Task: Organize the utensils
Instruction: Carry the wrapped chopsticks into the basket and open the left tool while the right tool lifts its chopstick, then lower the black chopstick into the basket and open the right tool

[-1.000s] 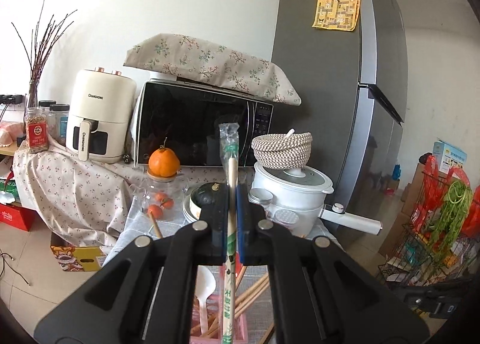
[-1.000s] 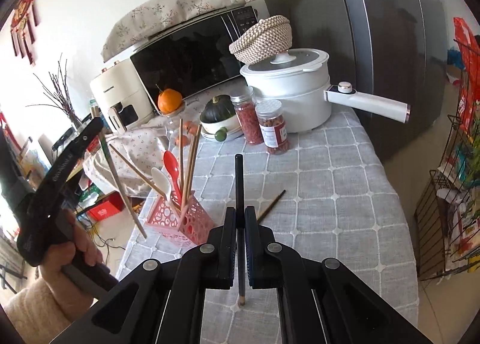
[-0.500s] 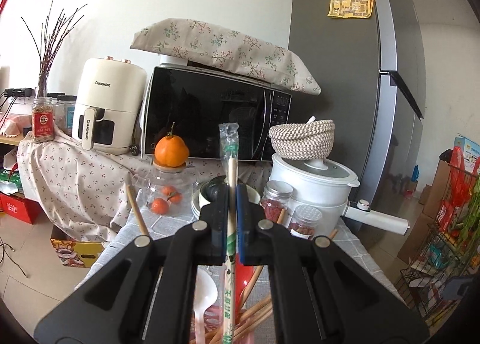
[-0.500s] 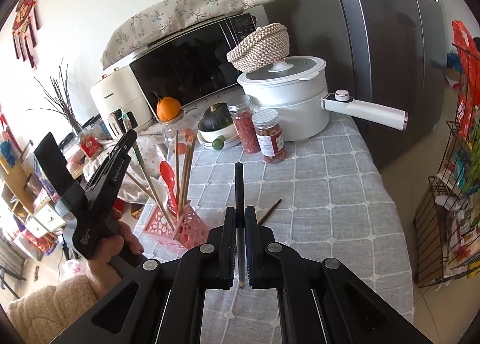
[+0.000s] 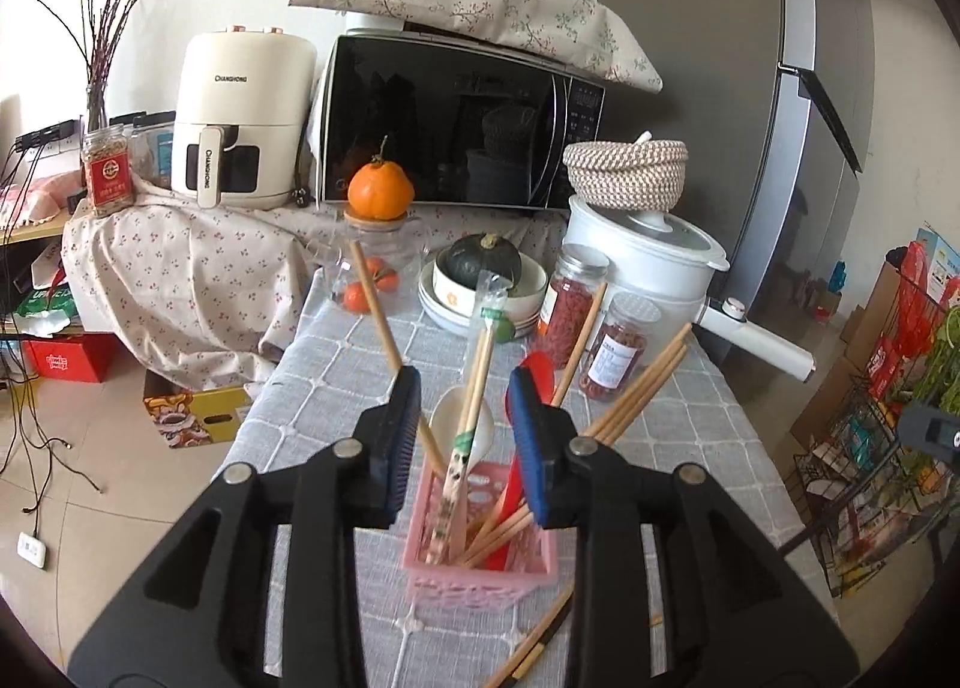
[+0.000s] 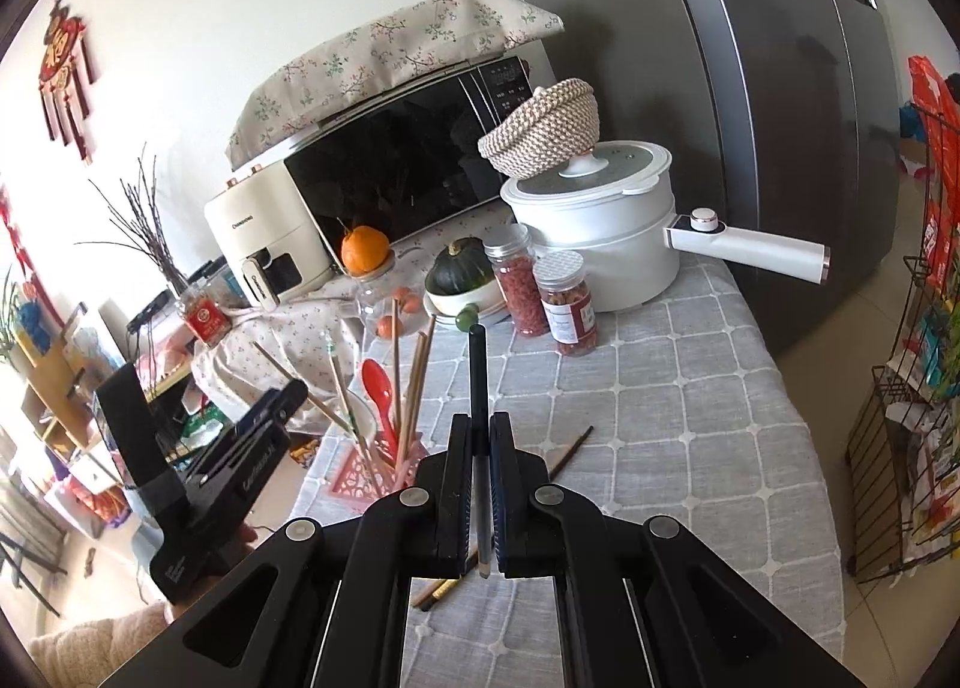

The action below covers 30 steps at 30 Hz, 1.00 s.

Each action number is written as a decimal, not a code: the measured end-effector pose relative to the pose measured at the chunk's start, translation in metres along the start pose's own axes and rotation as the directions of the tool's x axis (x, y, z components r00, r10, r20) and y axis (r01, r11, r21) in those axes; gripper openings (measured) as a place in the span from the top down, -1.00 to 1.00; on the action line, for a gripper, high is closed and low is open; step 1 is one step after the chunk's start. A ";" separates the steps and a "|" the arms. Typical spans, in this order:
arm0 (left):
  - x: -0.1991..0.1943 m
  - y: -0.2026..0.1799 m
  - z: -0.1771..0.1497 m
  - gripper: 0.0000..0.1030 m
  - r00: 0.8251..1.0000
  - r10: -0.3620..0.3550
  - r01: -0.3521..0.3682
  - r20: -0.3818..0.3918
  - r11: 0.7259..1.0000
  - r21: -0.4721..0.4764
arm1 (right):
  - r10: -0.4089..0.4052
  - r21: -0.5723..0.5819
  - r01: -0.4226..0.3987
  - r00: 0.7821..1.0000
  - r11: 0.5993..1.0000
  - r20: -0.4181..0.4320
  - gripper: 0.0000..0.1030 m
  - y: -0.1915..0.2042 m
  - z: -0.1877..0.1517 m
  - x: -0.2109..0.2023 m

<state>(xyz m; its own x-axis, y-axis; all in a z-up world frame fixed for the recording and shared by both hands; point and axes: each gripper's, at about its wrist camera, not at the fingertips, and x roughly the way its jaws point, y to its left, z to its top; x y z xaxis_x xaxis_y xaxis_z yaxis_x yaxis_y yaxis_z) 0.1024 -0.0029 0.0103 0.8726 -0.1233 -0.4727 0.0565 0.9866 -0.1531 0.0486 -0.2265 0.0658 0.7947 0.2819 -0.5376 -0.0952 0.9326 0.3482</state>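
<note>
Left wrist view: your left claw (image 5: 462,388) is opening, its blue pads apart on either side of the wrapped chopsticks (image 5: 471,406) and not pressing them. The pair is pale wood in a clear sleeve with green print, its lower end down in the pink basket (image 5: 480,568) and its top leaning away from you. The basket stands on the grey checked table (image 5: 690,448) and also holds bare wooden chopsticks (image 5: 636,394) fanned to the right, a white spoon (image 5: 462,424) and a red spoon (image 5: 534,370). Two more chopsticks (image 5: 534,646) lie flat on the table just before the basket.

Right wrist view: your right claw (image 6: 478,388) is clenched on a dark chopstick (image 6: 477,376), thin and black, held upright between the pads with its pale tip showing below them. The basket (image 6: 366,472) sits to the left on the table, the left claw (image 6: 282,397) just beside it. One brown chopstick (image 6: 570,445) lies on the cloth right of the claw.
</note>
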 end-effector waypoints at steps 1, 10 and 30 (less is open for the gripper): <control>-0.004 0.002 0.000 0.23 1.000 0.000 0.000 -0.020 1.000 0.005 | 0.010 0.004 -0.010 1.000 1.000 0.010 0.89 0.002 0.002 -0.003; -0.031 0.022 -0.017 -0.59 0.978 0.041 -0.026 -0.203 0.997 0.074 | 0.127 0.056 -0.134 0.985 0.989 0.112 0.89 0.020 0.019 -0.022; 0.008 0.050 -0.056 -0.61 0.878 0.006 0.040 -0.479 0.996 0.086 | 0.110 0.081 -0.123 0.983 0.989 0.145 0.89 0.052 0.018 0.052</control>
<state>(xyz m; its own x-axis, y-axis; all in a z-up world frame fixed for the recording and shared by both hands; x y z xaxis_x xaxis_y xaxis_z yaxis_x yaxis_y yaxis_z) 0.0850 0.0397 -0.0497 0.5342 -0.1538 -0.8313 0.1328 0.9864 -0.0971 0.0957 -0.1680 0.0699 0.8576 0.3475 -0.3791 -0.1431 0.8693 0.4731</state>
